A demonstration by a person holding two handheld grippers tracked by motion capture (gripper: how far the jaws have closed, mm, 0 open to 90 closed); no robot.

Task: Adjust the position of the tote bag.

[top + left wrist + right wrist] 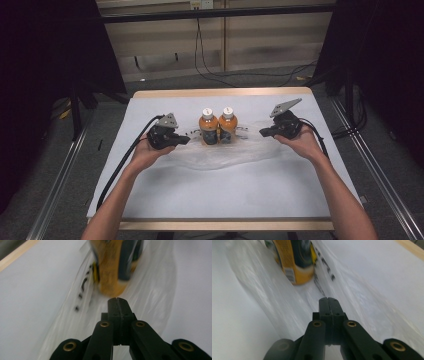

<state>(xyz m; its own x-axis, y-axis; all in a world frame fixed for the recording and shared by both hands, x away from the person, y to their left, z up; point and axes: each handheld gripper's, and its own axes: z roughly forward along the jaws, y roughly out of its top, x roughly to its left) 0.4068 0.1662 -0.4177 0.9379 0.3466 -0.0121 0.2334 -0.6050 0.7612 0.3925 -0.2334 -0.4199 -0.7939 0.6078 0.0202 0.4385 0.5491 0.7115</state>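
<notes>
Two orange drink bottles with white caps, one [208,127] beside the other [227,125], stand upright side by side on a clear plastic bag [220,157] in the middle of the table. My left gripper [186,140] lies just left of them and its jaws are shut on the bag's film [150,290]. A blurred bottle [112,270] stands just beyond its tips [117,301]. My right gripper [262,133] sits to the bottles' right, also shut on the film [352,290], with a bottle base [294,262] ahead of its tips [329,300].
A white sheet covers the table [225,195], which has a wooden rim [220,93] at the far edge. Black cables trail from both grippers off the table's sides. Beyond the table are grey floor, metal rails and dark curtains.
</notes>
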